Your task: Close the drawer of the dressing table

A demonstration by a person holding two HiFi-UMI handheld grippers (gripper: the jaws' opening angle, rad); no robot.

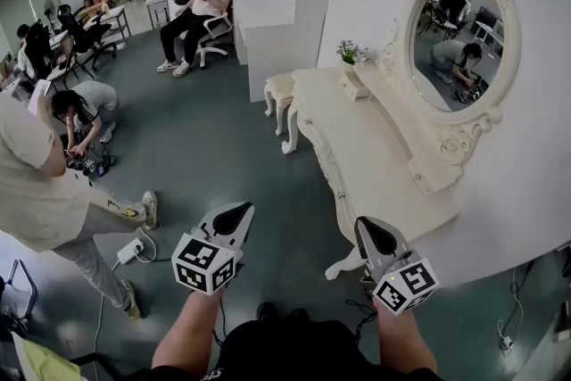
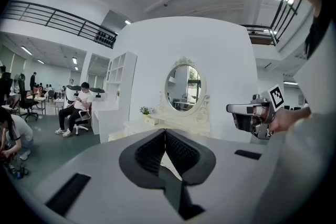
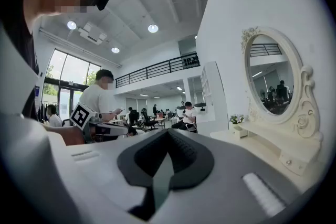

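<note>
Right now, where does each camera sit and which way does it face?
Head view: on the person's head, steeply down at the dressing table; forearms, left gripper, right gripper show.
Left gripper view: on that gripper, along shut jaws toward the mirror; right gripper shows.
Right gripper view: on that gripper, along shut jaws; left gripper shows.
All share the mirror.

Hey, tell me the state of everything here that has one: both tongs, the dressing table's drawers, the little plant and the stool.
left tongs: shut, empty.
right tongs: shut, empty.
drawer fronts: flush with the dressing table, none seen pulled out.
plant pot: upright at the far end of the top.
stool: standing on the floor by the far end.
</note>
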